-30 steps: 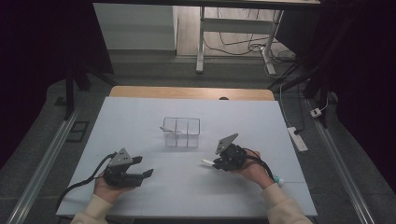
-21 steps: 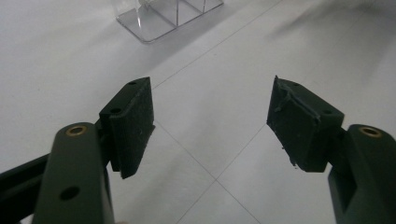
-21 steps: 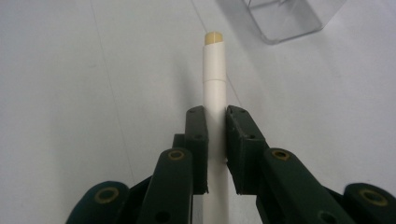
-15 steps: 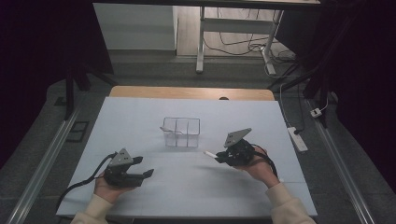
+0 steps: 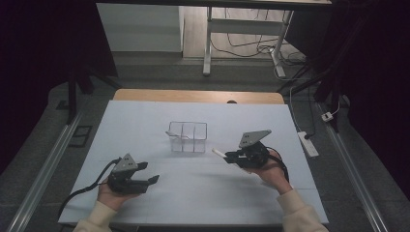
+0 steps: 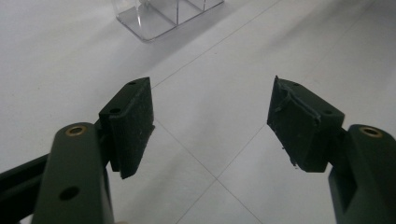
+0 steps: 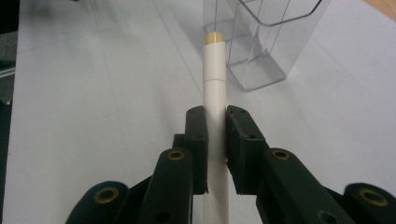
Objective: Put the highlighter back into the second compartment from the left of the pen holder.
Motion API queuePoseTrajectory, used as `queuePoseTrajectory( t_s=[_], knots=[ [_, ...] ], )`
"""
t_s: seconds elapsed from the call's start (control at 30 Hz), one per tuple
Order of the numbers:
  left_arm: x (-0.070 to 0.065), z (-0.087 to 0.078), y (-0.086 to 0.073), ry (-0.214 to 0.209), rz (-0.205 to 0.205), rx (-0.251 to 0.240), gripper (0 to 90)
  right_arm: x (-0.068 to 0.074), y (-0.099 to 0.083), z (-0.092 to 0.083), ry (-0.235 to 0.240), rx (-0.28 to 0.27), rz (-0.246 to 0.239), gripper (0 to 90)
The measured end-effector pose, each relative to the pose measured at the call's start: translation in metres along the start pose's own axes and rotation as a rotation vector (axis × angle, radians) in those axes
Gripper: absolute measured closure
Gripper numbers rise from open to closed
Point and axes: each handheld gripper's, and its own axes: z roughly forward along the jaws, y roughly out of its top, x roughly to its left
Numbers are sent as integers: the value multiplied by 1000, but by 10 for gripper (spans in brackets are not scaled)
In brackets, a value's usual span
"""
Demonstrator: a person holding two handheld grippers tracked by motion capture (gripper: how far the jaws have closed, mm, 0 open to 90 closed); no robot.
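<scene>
A clear plastic organizer [image 5: 187,136] with several compartments stands at the middle of the white table [image 5: 145,121]. My right gripper [image 5: 231,155] hovers just right of it, shut on a white marker [image 7: 215,88] with a yellowish end; the marker [image 5: 218,153] sticks out toward the organizer [image 7: 261,42]. My left gripper [image 5: 152,176] rests low at the front left, jaws wide open with nothing between them [image 6: 210,121]. A corner of the organizer [image 6: 163,16] shows far ahead of it.
A white power strip [image 5: 308,143] lies off the table's right edge. A wooden strip [image 5: 198,96] borders the far edge. Desk legs [image 5: 208,43] and cables stand on the floor beyond. Metal rails [image 5: 46,164] run along both sides.
My right gripper has risen off the table with the marker and shifted slightly right and away. The left gripper has stayed put.
</scene>
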Motion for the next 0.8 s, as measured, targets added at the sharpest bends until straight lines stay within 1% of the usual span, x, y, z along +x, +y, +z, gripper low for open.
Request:
queuePoseTrajectory(
  t_s=[0.1, 0.2, 0.23, 0.43, 0.53, 0.8],
  knots=[
    [0, 0, 0, 2, 1, -1, 315, 1, 1, -3, -16, -31, 3, 785],
    [0, 0, 0, 2, 1, -1, 315, 0, 2, -6, -15, -61, 10, 785],
    [0, 0, 0, 2, 0, -1, 315, 0, 2, -7, -13, -67, 12, 785],
    [0, 0, 0, 2, -1, 0, 314, 0, 4, -12, -39, -101, 12, 785],
    [0, 0, 0, 6, 1, -1, 315, 0, 4, -13, -45, -124, 23, 784],
    [1, -1, 0, 6, -3, -5, 314, -2, 7, -14, -68, -164, 44, 785]
  ],
)
